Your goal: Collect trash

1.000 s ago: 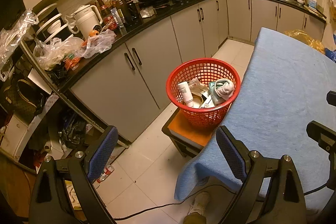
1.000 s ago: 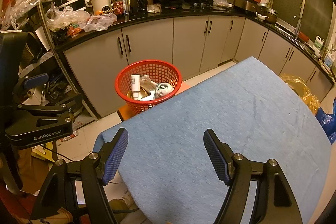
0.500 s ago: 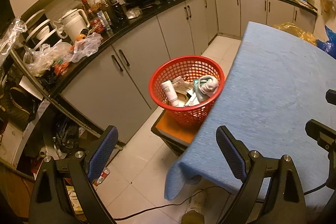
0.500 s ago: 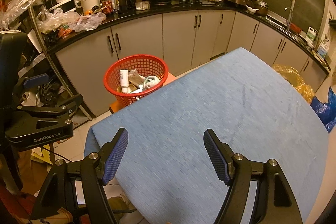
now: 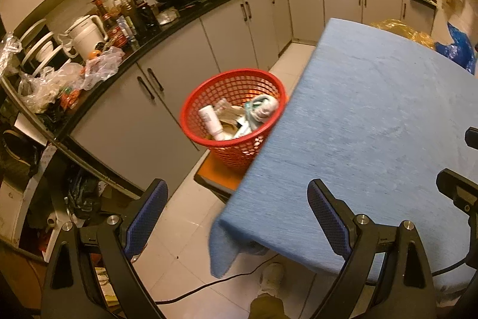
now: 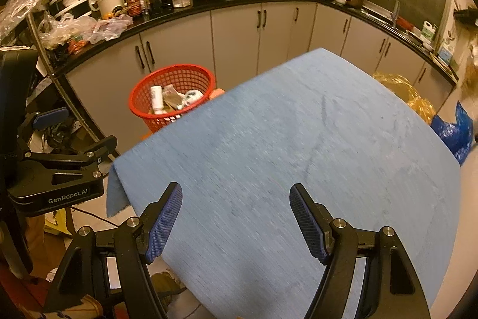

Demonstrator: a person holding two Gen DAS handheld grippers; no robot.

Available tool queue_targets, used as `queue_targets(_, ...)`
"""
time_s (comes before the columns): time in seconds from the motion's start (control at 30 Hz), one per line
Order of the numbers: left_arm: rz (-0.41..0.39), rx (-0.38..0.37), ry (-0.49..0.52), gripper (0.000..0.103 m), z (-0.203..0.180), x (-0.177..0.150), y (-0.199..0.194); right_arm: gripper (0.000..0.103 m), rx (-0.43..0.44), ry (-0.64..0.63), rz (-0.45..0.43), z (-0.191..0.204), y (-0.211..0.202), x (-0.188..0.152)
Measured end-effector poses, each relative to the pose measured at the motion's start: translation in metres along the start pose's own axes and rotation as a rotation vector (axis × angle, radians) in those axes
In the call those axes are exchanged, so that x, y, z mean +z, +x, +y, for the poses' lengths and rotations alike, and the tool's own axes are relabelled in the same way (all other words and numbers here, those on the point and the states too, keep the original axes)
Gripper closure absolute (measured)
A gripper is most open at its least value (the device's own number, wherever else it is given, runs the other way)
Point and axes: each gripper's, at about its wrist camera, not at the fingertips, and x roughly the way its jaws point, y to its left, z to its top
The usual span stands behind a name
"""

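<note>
Both grippers have drawn back and sunk a little over the blue-covered worktop [image 6: 298, 139]; compared with a second ago the red basket [image 5: 236, 109] sits smaller and further up in both views, and more of the cloth's near edge and hanging corner shows in the left wrist view; the slight blur on the cloth suggests the hands are moving.

The left gripper [image 5: 236, 220] has its fingers spread wide with nothing between them, only floor tiles and the cloth's edge beyond; the right gripper [image 6: 236, 223] is likewise spread and empty above bare cloth, and its spread looks the same as in the earlier pictures.

The trash [image 5: 239, 115] lies in the red basket: a white bottle [image 5: 210, 121], crumpled paper and a pale wad among it; the basket stands on a low orange stool [image 5: 216, 172] just beside the worktop's far-left edge, in front of the grey cabinets [image 6: 239, 32].

No loose litter shows on the worktop in either view; the cloth is bare apart from faint creases; so the collecting here looks done or nearly so, and the retreat reads as pulling away after a drop; whether more trash waits elsewhere I cannot tell; the kitchen counter [image 6: 167, 14] is cluttered with plastic bags [image 6: 83, 29], well apart from both grippers.
</note>
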Motion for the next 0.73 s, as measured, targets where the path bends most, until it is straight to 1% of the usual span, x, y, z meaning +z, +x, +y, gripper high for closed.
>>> queue_targets(0.27,-0.001,-0.060,0.065,0.009,-0.045,0.001,0.004,0.025,-0.072,0.094,0.029,-0.041,-0.011,-0.027)
queue_targets(0.37,0.004,-0.096,0.106,0.009,-0.070,0.004,0.008,0.025,-0.112,0.158,0.047,-0.066,-0.015,-0.044)
queue_targets(0.43,0.006,-0.119,0.132,0.009,-0.086,0.007,0.011,0.025,-0.158,0.217,0.063,-0.087,-0.017,-0.058)
queue_targets(0.47,0.010,-0.138,0.150,0.009,-0.099,0.008,0.014,0.025,-0.181,0.245,0.068,-0.097,-0.018,-0.064)
queue_targets(0.53,0.042,-0.174,0.175,0.009,-0.119,0.011,0.024,0.025,-0.228,0.302,0.079,-0.117,-0.019,-0.077)
queue_targets(0.63,0.103,-0.283,0.202,0.009,-0.151,0.014,0.043,0.025,-0.304,0.387,0.087,-0.145,-0.018,-0.096)
queue_targets(0.67,0.116,-0.306,0.214,0.009,-0.163,0.016,0.049,0.025,-0.324,0.409,0.090,-0.153,-0.016,-0.102)
queue_targets(0.73,0.092,-0.341,0.239,0.009,-0.181,0.017,0.055,0.024,-0.360,0.460,0.093,-0.169,-0.010,-0.111)
